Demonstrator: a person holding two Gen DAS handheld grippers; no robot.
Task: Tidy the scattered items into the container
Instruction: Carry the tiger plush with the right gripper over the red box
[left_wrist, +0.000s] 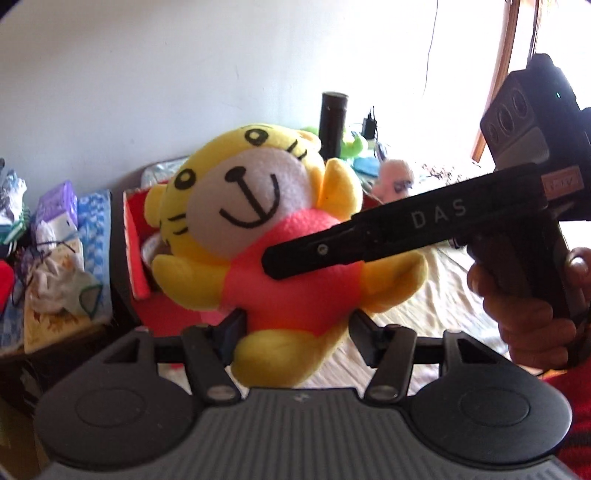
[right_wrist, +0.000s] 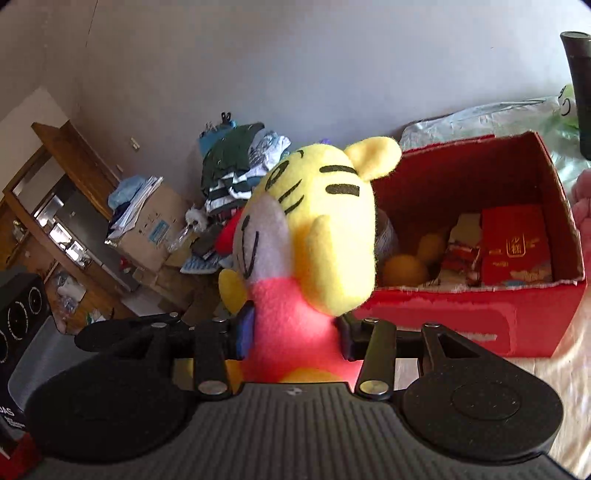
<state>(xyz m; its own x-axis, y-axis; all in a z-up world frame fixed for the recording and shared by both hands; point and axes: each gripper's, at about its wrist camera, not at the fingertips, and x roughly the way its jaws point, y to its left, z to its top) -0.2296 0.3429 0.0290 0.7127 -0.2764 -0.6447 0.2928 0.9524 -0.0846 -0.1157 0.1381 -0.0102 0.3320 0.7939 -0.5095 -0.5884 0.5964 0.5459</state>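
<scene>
tiger plush toy (left_wrist: 284, 229) fills the middle of the left wrist view. it is yellow with a white face, black stripes and a pink-red body. the left gripper (left_wrist: 299, 325) pinches the low part of its body from both sides, one finger pad on the left and one on the right. the right gripper (left_wrist: 271, 264) comes in from the right side of the frame as a long black bar with white letters, and its tip presses on the toy's pink belly. a hand (left_wrist: 535, 306) holds its handle at the right edge. behind the toy, in the middle left, is the red box (left_wrist: 133, 236). a tall black bottle (left_wrist: 334, 125) stands at the top middle. a pink soft toy (left_wrist: 395, 177) lies to the right of the tiger's head. a heap of bags and cloths (left_wrist: 55, 258) sits at the left edge. the floor under the toy is a pale cloth (left_wrist: 443, 295).

in the right wrist view the tiger plush toy (right_wrist: 314, 236) is in the middle, seen from its side. the right gripper (right_wrist: 295, 328) squeezes its pink body between both fingers. the red box (right_wrist: 480, 321) is just to the right of the toy, open on top. inside it are two orange balls (right_wrist: 406, 267) and a red packet (right_wrist: 515, 243). the toy is up beside the box, not in it. cardboard boxes (right_wrist: 155, 229) and folded clothes (right_wrist: 236, 166) sit in the middle left, by a wooden cabinet (right_wrist: 55, 206). part of the left gripper's body shows at the lower left edge.
</scene>
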